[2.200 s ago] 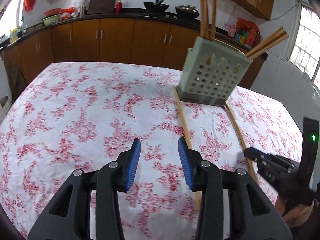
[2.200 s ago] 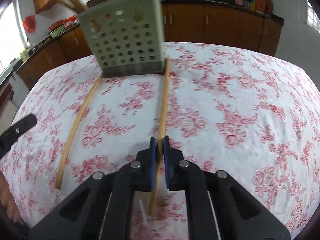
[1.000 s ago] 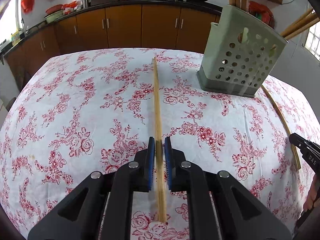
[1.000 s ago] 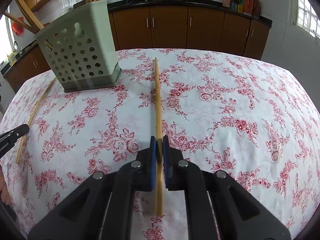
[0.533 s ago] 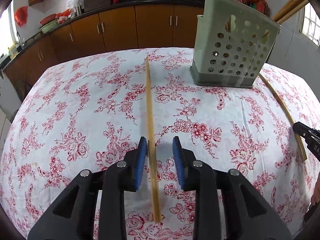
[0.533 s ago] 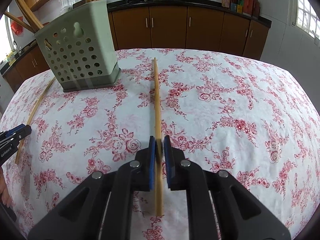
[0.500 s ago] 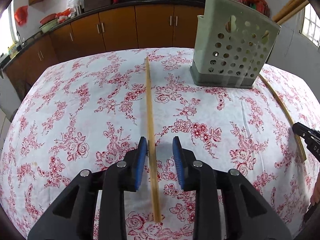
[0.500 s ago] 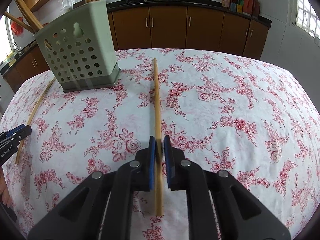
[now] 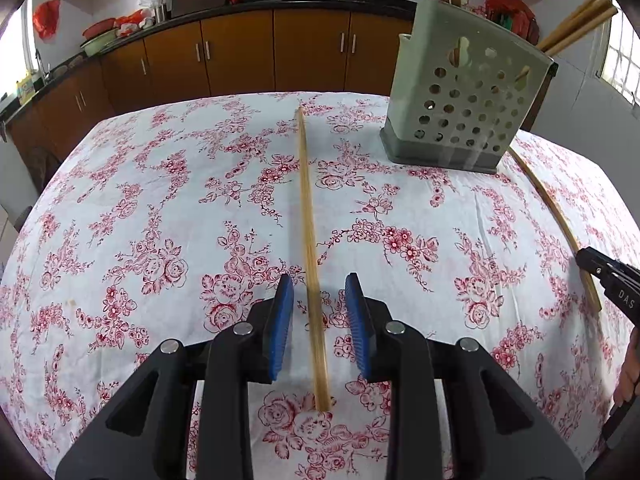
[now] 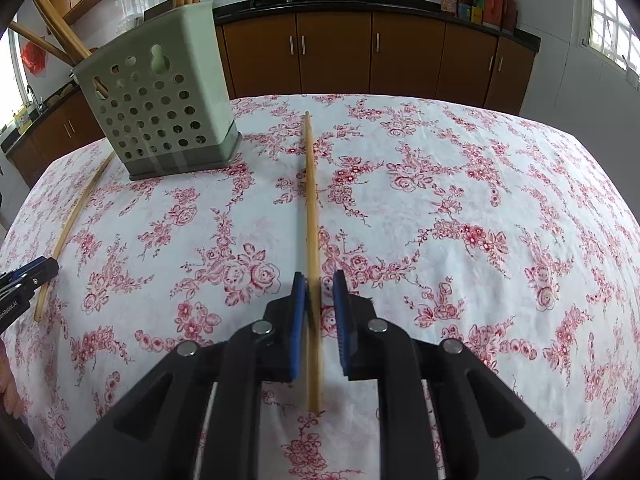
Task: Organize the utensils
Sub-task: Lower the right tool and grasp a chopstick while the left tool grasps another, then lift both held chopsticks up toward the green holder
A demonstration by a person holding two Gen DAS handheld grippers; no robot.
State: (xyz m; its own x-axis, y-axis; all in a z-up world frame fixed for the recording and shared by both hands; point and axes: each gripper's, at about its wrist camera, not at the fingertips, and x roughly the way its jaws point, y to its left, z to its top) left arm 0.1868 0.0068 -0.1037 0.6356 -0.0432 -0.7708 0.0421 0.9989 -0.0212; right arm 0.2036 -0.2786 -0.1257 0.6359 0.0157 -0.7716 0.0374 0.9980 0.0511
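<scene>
A long wooden chopstick (image 9: 307,216) lies on the floral tablecloth between the blue pads of my left gripper (image 9: 320,308), which is open around it. Another chopstick (image 10: 311,216) lies between the pads of my right gripper (image 10: 319,308), which is slightly open; the stick rests on the cloth near the left pad. A grey-green perforated utensil holder (image 9: 464,108) stands with several chopsticks in it; it also shows in the right wrist view (image 10: 160,108). Each view shows the other chopstick at its edge (image 9: 560,232) (image 10: 68,224).
The table with the red floral cloth (image 9: 140,220) drops off at its curved edges. Brown kitchen cabinets (image 9: 240,52) and a counter with woks stand behind. The other gripper's tip shows at the right edge (image 9: 608,284) and the left edge (image 10: 24,280).
Both grippers were shut on their chopsticks a second ago. The left opened first and is now wider; the right has just opened, and both sticks lie on the cloth.
</scene>
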